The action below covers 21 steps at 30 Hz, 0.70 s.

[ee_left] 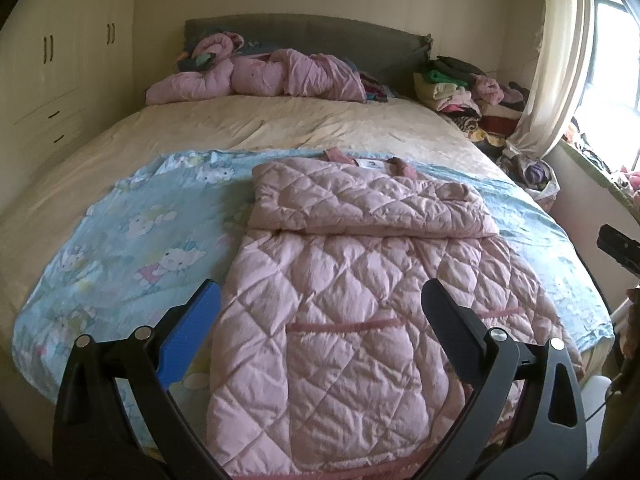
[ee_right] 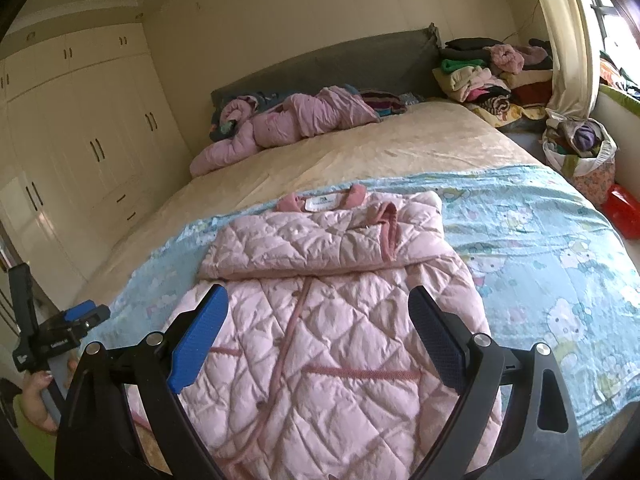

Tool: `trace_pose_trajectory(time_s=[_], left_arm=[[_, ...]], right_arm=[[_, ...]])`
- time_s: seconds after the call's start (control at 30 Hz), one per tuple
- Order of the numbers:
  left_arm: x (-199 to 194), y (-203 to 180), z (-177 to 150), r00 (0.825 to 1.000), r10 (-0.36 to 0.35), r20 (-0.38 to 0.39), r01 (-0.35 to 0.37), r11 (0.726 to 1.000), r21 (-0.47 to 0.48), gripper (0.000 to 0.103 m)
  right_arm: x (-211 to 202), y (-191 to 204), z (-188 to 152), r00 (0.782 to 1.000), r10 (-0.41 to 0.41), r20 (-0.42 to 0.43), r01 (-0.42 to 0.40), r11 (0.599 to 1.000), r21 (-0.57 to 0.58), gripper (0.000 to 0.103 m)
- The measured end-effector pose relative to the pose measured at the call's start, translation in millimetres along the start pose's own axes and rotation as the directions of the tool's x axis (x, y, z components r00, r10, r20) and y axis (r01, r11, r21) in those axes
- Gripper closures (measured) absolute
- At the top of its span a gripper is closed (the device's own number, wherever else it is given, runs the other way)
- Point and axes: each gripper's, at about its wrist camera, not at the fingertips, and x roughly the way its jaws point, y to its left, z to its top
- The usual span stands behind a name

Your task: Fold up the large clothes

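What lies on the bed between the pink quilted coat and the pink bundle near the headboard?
Only bare cream bedsheet separates the pink quilted coat from the pink bundle; the right wrist view shows that too.

Dim daylight from window [ee_left: 608,60], fisheye-warped edges.

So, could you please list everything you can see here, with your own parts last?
Quilted coat: one, pink, sleeves folded across, on the sheet.
Cartoon sheet: one, light blue, over the bed's near end.
Bed: one, cream cover, grey headboard.
Crumpled jacket: one, pink, by the headboard.
Clothes pile: one, mixed colours, beside the headboard.
Wardrobe: one, cream, along the wall.
Left gripper: open, above the coat.
Right gripper: open, above the coat.
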Motion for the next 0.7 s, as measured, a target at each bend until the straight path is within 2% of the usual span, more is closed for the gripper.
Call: trace_pose_trajectory(time_s=[0.33,0.7], left_arm=[[2,15,-27,0.997,0.051,-0.057,-0.051,0.999,0.006,0.009],[15,49,-67,0.981,0.108,-0.160,-0.114,0.993,-0.030,0.009]], right_arm=[[-6,-17,-30,0.997,-0.041,-0.064,0.041,0.999,-0.008,0.012],[-11,-38,-62,0.989,-0.069,-0.130,0.070,0.998,0.004,0.012]])
